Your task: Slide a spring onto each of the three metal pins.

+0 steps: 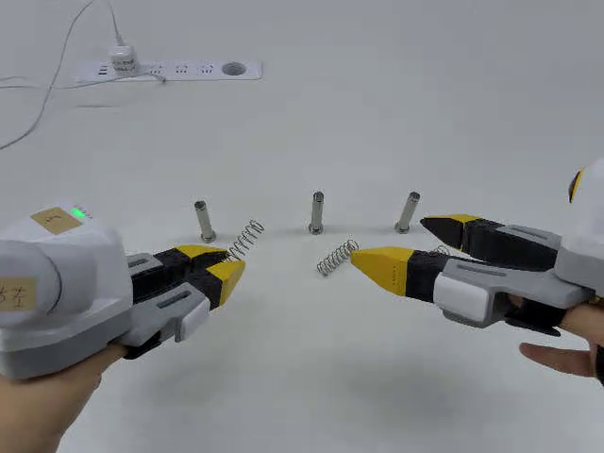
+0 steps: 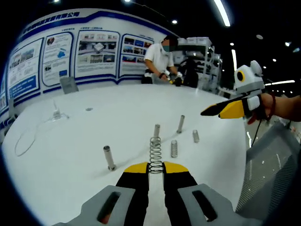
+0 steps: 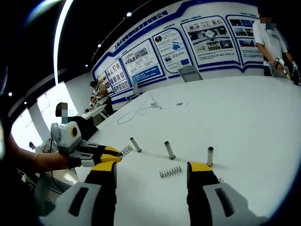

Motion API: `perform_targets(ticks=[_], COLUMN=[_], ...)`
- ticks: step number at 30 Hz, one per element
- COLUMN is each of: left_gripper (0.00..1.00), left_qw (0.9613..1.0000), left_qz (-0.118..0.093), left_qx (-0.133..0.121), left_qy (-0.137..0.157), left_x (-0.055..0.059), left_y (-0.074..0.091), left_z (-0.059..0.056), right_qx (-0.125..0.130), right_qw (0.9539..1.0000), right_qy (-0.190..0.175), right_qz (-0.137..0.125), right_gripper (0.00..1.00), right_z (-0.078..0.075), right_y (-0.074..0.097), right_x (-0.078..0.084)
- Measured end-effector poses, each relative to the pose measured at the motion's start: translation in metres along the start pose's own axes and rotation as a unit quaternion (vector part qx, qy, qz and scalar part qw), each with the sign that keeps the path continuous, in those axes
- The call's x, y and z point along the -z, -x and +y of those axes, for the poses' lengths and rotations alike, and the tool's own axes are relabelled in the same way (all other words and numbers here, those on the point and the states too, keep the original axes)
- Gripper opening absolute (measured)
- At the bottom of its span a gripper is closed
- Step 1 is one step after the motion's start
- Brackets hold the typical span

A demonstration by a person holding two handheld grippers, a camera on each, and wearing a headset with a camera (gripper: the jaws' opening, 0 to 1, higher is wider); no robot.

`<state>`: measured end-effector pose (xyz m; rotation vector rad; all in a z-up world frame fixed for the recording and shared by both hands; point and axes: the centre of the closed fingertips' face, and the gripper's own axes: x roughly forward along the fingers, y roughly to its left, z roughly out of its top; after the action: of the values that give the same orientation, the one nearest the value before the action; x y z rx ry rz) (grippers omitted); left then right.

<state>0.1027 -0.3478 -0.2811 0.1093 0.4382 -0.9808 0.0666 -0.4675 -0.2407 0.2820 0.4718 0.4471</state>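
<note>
My left gripper (image 1: 229,267) is clamped on the near end of a spring (image 1: 245,238), which juts past the yellow tips and ends between the left pin (image 1: 202,221) and the middle pin (image 1: 317,212), nearer the left one. My right gripper (image 1: 389,243) is spread wide with nothing between its jaws. Those two pins and the right pin (image 1: 408,211) stand upright and bare in a row mid-worktop (image 1: 377,113). A second spring (image 1: 337,257) lies flat just off my right gripper's nearer tip. A third spring (image 1: 441,250) peeks out beside the right pin, mostly hidden. A power strip (image 1: 170,70) lies toward the far left corner.
</note>
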Motion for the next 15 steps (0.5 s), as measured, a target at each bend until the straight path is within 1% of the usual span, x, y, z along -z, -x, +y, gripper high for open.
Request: perform_targets(ticks=[2,3,5,8,12,14,15], left_gripper=[0.10,0.10,0.10,0.10,0.10,0.10,0.10], left_qw=[0.9999,0.9997,0.9993,0.9988,0.9982,0.9977,0.9973], left_qz=[-0.014,-0.024,-0.036,-0.044,-0.054,-0.060,-0.065], left_qx=[0.005,0.007,0.013,0.021,0.027,0.031,0.033], left_qy=[0.000,0.001,0.002,-0.005,-0.006,-0.002,0.007], left_x=[-0.005,-0.007,-0.011,-0.014,-0.018,-0.023,-0.025], left_y=[0.002,0.003,0.006,0.008,0.009,0.008,0.009], left_z=[-0.003,-0.005,-0.009,-0.014,-0.019,-0.022,-0.023], right_qx=[-0.006,-0.011,-0.015,-0.024,-0.034,-0.043,-0.048], right_qw=[0.9998,0.9996,0.9993,0.9986,0.9972,0.9952,0.9931], right_qy=[-0.016,-0.023,-0.031,-0.043,-0.061,-0.081,-0.098], right_qz=[-0.007,-0.013,-0.016,-0.020,-0.028,-0.035,-0.041], right_gripper=[0.60,0.59,0.58,0.56,0.53,0.51,0.49], right_z=[0.004,0.007,0.010,0.017,0.025,0.030,0.032], right_y=[-0.002,-0.003,-0.004,-0.008,-0.013,-0.015,-0.017], right_x=[-0.003,-0.005,-0.007,-0.008,-0.010,-0.012,-0.014])
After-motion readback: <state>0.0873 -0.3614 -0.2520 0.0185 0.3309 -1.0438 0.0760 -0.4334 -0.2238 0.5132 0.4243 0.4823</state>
